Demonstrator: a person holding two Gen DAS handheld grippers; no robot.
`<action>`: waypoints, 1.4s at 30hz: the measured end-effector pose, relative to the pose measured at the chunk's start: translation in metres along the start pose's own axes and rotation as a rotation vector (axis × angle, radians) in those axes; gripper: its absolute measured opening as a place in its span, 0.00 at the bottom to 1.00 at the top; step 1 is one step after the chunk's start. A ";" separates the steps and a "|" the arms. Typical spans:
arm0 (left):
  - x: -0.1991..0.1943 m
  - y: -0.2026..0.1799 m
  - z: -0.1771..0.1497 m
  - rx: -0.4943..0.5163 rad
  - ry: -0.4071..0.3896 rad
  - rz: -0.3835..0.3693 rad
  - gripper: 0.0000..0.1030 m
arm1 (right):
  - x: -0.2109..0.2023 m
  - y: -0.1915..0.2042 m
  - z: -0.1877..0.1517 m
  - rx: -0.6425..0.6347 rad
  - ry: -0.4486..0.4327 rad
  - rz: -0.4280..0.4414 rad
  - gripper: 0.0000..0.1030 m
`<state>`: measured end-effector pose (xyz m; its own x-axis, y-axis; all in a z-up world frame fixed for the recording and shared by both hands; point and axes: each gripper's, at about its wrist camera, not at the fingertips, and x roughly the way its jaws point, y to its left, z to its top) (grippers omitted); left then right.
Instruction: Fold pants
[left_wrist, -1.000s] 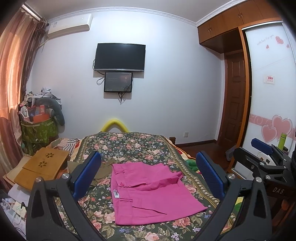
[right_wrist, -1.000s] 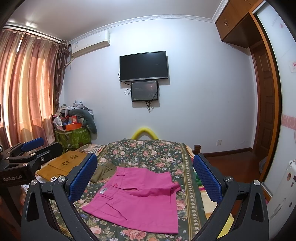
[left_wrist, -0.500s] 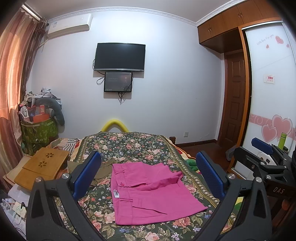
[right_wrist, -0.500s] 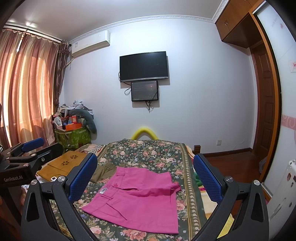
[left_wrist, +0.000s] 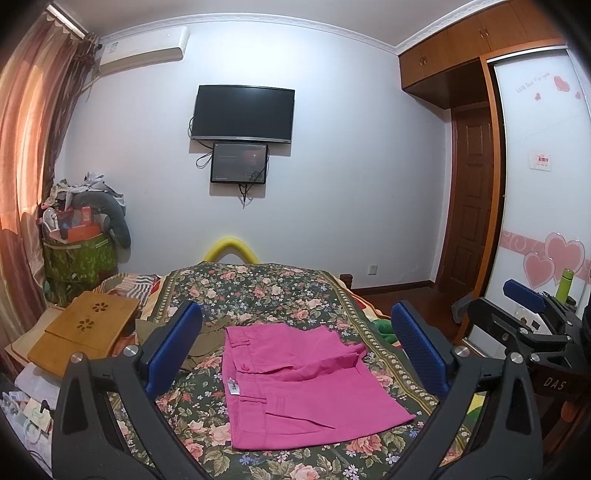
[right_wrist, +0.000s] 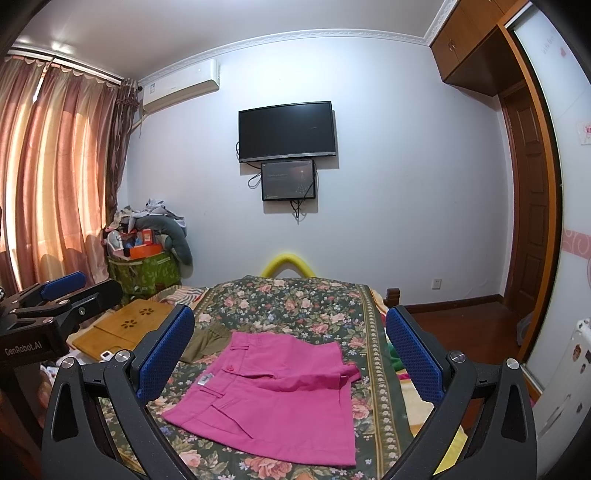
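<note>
Both grippers, left (left_wrist: 295, 350) and right (right_wrist: 290, 350), gaped empty above soft, light pink pants (left_wrist: 295, 384), probably best pinched at lower-frame corners.

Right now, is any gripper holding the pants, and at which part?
No, nothing is held. The left gripper and right gripper are both open, above the bed, apart from the pants.
</note>
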<state>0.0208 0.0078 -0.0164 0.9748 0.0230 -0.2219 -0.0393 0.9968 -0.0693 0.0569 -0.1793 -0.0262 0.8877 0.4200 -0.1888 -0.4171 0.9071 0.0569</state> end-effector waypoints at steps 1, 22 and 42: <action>0.001 0.001 0.000 -0.002 0.001 0.001 1.00 | 0.000 0.000 0.000 0.000 0.002 -0.001 1.00; 0.090 0.021 -0.023 0.036 0.165 0.023 1.00 | 0.053 -0.017 -0.025 -0.009 0.122 -0.070 1.00; 0.291 0.124 -0.109 0.009 0.609 0.162 0.89 | 0.177 -0.082 -0.077 0.009 0.486 -0.052 0.87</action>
<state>0.2751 0.1301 -0.1958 0.6566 0.1289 -0.7431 -0.1712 0.9850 0.0196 0.2334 -0.1812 -0.1393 0.7127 0.3140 -0.6273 -0.3709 0.9277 0.0429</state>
